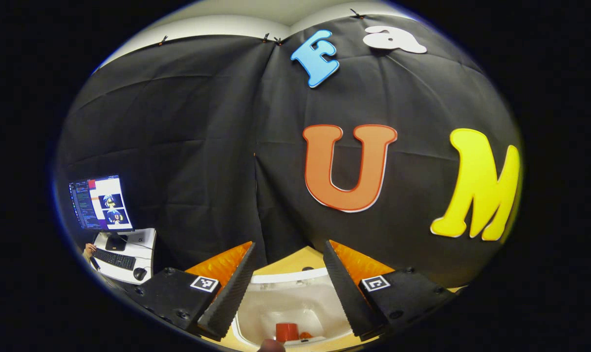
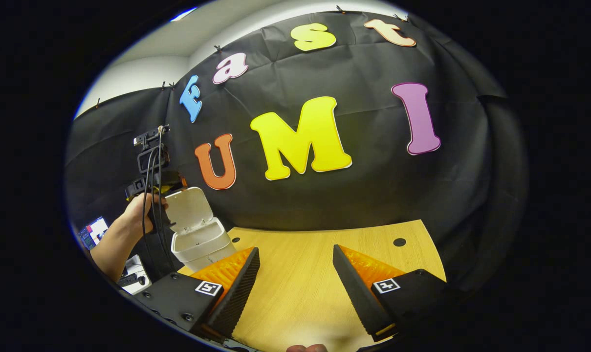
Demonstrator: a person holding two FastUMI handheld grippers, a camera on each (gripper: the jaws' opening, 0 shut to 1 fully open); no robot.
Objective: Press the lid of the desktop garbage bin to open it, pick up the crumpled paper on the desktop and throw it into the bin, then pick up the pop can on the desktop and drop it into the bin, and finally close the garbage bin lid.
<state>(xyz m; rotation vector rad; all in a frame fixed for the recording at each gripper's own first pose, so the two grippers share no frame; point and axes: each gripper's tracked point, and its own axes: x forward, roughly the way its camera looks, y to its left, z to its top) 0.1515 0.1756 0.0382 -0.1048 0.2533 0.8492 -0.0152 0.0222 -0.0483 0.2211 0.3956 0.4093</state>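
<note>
Left gripper view
Left gripper: its two fingers stand wide apart with nothing between them; it hangs right above the open bin.
Bin: white, seen from above through the gap of the fingers; the mouth is open and the inside walls are pale and smooth.
Inside the bin: a red can sits at the bottom, near the lower edge of the view. Just beside it, on its right, is a small orange bit, too small to tell what it is.
Table: light wood; a narrow strip shows behind the bin.
Far left: a side desk with a monitor, a keyboard and a mouse. The screen is lit.

Right gripper view
Right gripper: fingers wide apart, holding nothing; it hovers over bare table.
Table: light wood with dark round holes near its back edge.
Bin: white, standing at the left end of the table, near the wall. From here the outside shows, not the inside.
Lid: open, tilted up and back from the body of the bin.
Left gripper: seen farther off, held by a hand just left of the raised lid, with dark cables running up from it. Its fingers are not clear from this side.
Arm: a bare forearm goes from the hand down to the left edge.
</note>
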